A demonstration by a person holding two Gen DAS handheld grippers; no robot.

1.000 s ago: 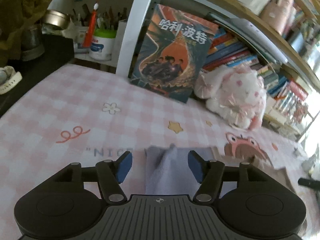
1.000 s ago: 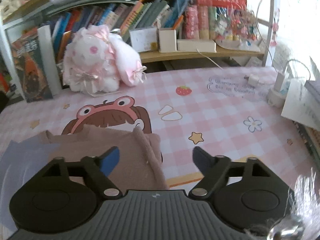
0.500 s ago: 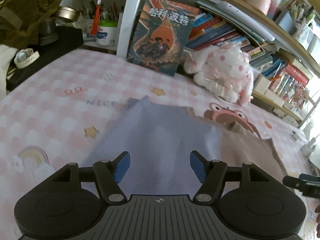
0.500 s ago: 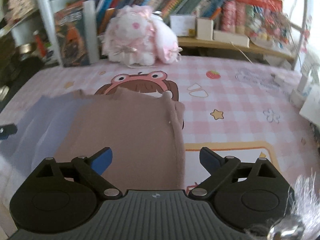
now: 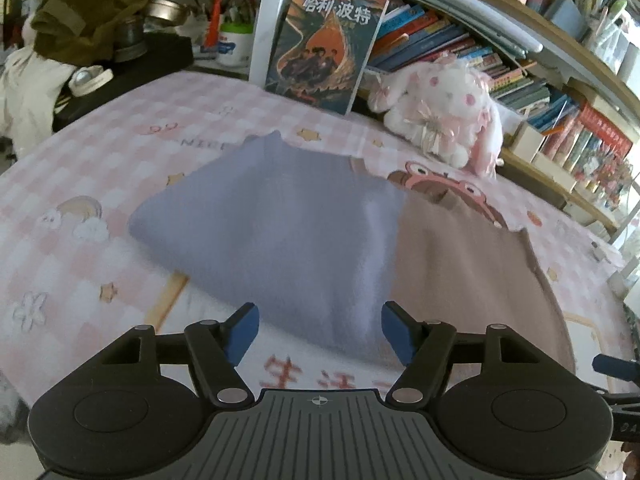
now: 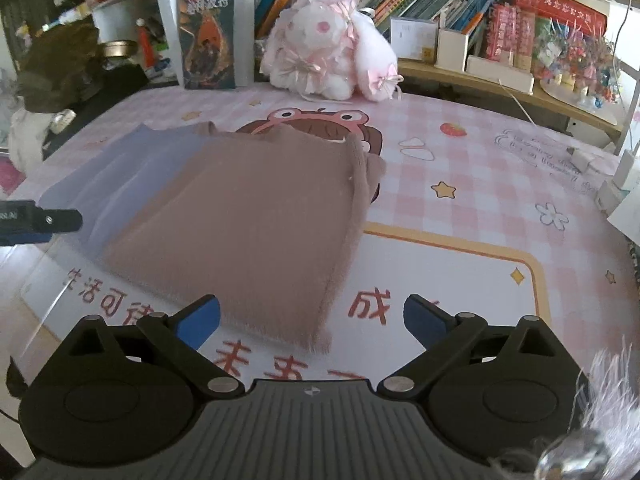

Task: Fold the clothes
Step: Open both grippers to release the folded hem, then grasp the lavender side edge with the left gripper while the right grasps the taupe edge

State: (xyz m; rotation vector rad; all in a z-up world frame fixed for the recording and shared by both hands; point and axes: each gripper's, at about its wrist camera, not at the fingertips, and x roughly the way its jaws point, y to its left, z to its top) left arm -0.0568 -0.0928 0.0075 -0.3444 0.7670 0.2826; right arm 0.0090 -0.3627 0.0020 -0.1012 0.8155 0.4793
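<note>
- Pink checked mat (image 5: 80,168) — bookshelf behind, plush rabbit (image 6: 328,52) against it.
- Folded garment (image 6: 240,216), blue half beside brown, lies just ahead of both claws.
- Left gripper (image 5: 318,334), right gripper (image 6: 312,320) — jaws wide apart, empty.

Two folded cloths lie flat on the desk (image 6: 460,184) side by side: the left cloth (image 5: 280,216) and the right cloth (image 6: 256,208), the right one's edge overlapping the left one. The left claw (image 5: 318,334) sits before the left cloth's near edge, apart from it; the right claw (image 6: 312,318) sits before the right cloth's near edge. Behind the cloths a plush toy (image 6: 328,56) rests on the desk against the bookshelf (image 6: 500,20), with an upright book (image 5: 324,44) to its left.
</note>
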